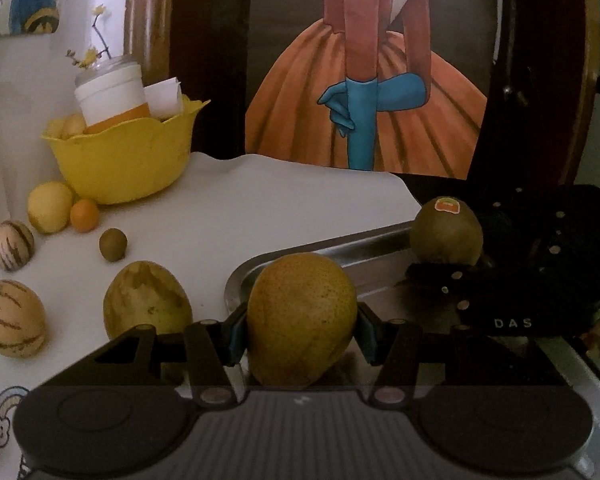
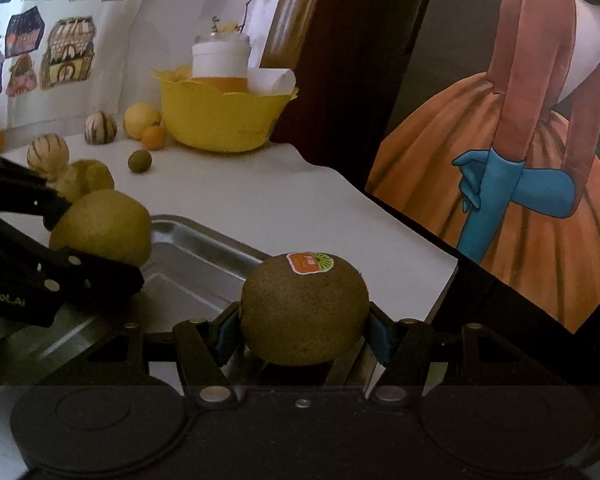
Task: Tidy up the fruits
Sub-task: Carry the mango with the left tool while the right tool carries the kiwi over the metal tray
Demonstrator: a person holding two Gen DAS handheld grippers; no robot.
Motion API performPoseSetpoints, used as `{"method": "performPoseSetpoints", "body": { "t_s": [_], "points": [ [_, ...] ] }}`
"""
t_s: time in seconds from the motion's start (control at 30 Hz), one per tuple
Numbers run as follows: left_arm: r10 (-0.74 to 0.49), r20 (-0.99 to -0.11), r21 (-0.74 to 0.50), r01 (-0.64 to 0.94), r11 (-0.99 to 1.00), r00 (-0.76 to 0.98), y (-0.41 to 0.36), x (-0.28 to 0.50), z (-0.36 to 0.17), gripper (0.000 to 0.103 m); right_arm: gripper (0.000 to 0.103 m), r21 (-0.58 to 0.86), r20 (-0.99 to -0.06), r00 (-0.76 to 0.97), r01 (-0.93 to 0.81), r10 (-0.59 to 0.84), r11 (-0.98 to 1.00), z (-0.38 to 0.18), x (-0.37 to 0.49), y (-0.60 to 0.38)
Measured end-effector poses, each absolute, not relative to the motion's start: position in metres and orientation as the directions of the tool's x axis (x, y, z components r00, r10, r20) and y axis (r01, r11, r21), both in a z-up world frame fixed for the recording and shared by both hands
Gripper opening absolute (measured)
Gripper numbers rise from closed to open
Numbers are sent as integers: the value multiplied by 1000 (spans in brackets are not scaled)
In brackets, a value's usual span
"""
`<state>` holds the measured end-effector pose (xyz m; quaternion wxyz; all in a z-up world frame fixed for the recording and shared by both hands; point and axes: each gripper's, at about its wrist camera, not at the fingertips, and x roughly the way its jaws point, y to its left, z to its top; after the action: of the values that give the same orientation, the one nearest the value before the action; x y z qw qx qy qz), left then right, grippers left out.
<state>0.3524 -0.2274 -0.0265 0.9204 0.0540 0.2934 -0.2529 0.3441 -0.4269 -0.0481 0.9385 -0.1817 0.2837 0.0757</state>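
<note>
White letters "DAS" stand on the black body of the right tool [image 1: 446, 270], seen from the left wrist view. On the dark body of the left tool [image 2: 100, 232], at the right wrist view's left edge, "RoboLAI" reads in pale letters. The kiwi [image 2: 304, 308] carries a red-and-green sticker [image 2: 310, 262]; its print is too small to read.

The pear [image 1: 300, 320] is mustard yellow with fine brown speckles. The kiwi [image 2: 304, 308] is dull olive brown and bears an orange, green and white sticker [image 2: 310, 262]. The tray [image 1: 320, 248] is silvery steel on a white worktop [image 1: 240, 208]. The bowl [image 1: 128, 152] is bright yellow. Two melons [image 1: 12, 320] are cream with dark brown stripes. A small citrus fruit [image 1: 84, 215] is orange, beside a pale yellow lemon [image 1: 50, 207].
</note>
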Motion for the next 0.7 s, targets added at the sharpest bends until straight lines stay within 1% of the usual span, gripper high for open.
{"method": "performPoseSetpoints", "body": {
  "t_s": [0.27,0.53,0.63,0.7],
  "points": [
    [-415,-562,18,512,859,715,-234,347,-29,58,65,-320,-543,839,-252,41,913,-53,343,-427],
    [-408,-567,42,520,853,716,-235,344,-30,59,65,-359,-529,848,-259,33,897,-55,340,-427],
    [-412,-555,32,513,858,723,-233,340,-28,64,65,-373,-517,855,-252,26,893,-56,335,-431],
    [-408,-553,21,502,864,726,-229,340,-26,65,66,-374,-513,858,-258,33,891,-55,331,-434]
  ]
}}
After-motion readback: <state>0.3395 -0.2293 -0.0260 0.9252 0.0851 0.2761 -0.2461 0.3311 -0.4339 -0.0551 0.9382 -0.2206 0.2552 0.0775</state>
